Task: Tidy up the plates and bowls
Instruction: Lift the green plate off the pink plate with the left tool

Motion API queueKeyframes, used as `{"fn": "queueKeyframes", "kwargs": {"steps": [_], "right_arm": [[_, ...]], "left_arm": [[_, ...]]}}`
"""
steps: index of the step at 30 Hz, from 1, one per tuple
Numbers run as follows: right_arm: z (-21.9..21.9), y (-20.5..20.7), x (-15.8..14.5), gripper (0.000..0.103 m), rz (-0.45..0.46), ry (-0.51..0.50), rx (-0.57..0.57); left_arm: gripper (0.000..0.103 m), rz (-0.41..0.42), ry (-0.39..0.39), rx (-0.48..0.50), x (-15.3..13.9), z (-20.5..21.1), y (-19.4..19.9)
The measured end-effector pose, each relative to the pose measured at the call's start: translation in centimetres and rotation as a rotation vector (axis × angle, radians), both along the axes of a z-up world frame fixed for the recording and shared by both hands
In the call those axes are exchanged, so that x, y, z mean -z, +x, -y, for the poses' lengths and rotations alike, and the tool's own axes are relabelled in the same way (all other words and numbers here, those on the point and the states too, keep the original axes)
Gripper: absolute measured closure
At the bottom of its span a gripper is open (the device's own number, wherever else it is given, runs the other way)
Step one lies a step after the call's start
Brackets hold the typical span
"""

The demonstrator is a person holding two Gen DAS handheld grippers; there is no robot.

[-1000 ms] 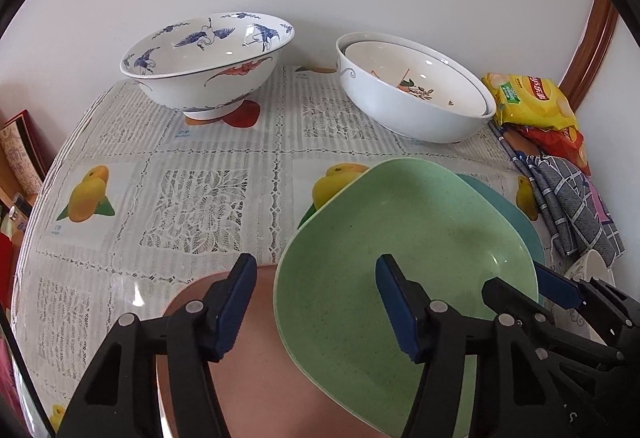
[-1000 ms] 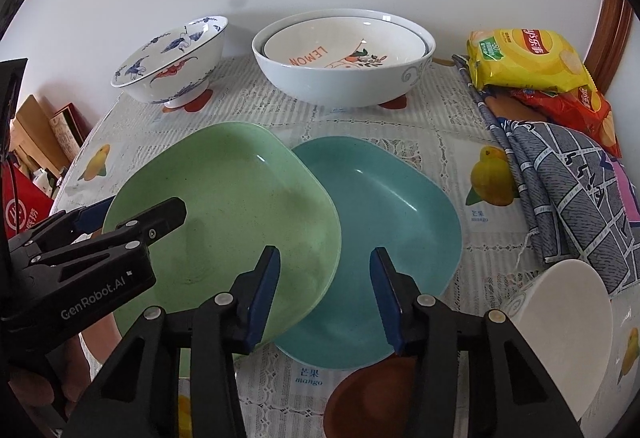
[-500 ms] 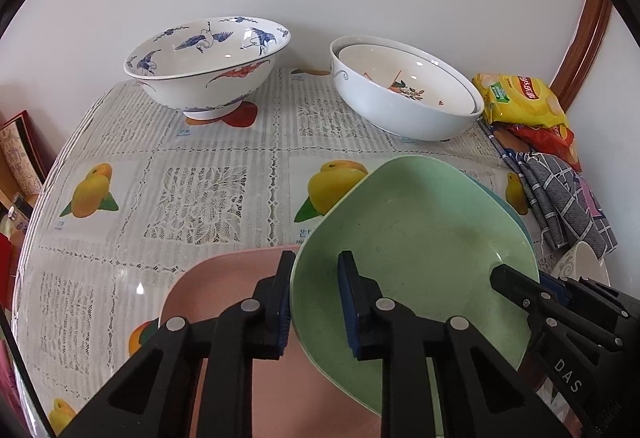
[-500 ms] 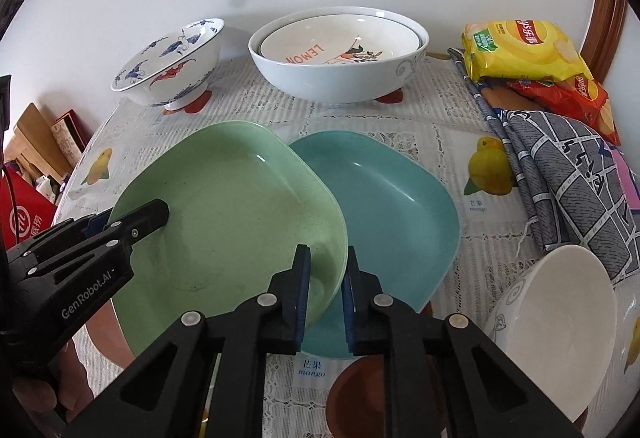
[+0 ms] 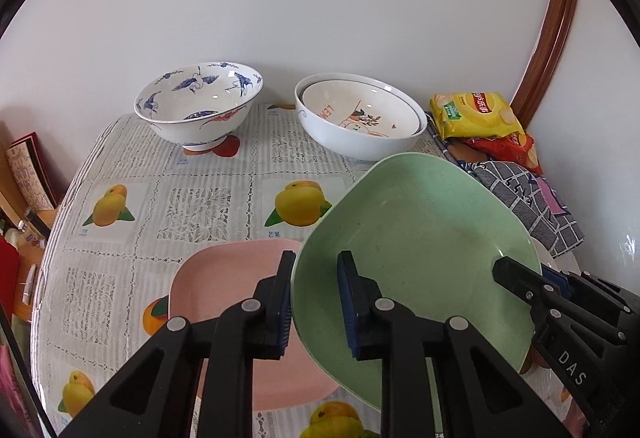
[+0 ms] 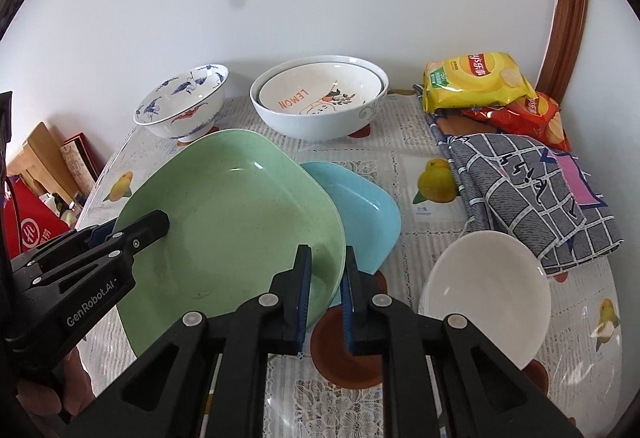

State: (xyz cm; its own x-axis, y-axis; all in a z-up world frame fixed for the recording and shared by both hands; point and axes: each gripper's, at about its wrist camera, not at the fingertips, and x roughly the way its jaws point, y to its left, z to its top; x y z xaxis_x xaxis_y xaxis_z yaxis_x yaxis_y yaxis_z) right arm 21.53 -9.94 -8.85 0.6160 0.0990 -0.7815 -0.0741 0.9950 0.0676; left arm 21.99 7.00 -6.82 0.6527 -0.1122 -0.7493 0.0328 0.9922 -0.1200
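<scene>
A light green square plate (image 6: 240, 222) hangs tilted above the table, held from both sides. My left gripper (image 5: 316, 258) is shut on its left rim, one finger inside the plate and one outside. My right gripper (image 6: 327, 252) is shut on the opposite rim, and it shows at the plate's far edge (image 5: 528, 272) in the left wrist view. A pink plate (image 5: 224, 318) lies on the table under the green plate's left side. A blue plate (image 6: 360, 206) lies under its right side. At the back stand a blue-and-white patterned bowl (image 5: 198, 110) and two nested white bowls (image 6: 320, 98).
A small white bowl (image 6: 484, 298) and a brown saucer (image 6: 340, 354) sit near the right gripper. Chip bags (image 6: 476, 82) and a checked cloth (image 6: 532, 194) fill the right side. Books and boxes (image 6: 52, 166) stand beyond the table's left edge. The wall is close behind.
Both grippers went from open to shut on the green plate's rims, then rose with it. The plate is now off the table, and more of the pink and blue plates shows.
</scene>
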Motion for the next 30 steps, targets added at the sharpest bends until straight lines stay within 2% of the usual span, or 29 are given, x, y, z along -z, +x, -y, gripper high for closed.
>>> {"fn": "queueKeyframes", "kwargs": {"steps": [12, 30], "right_arm": [[0.6, -4.4, -2.3, 0.089, 0.037, 0.010, 0.006], [-1.4, -6.8, -3.1, 0.090, 0.056, 0.024, -0.033]], "left_arm": [[0.083, 0.035, -0.005, -0.004, -2.4, 0.7, -4.5], [0.083, 0.042, -0.007, -0.052, -3.2, -1.3, -8.0]]}}
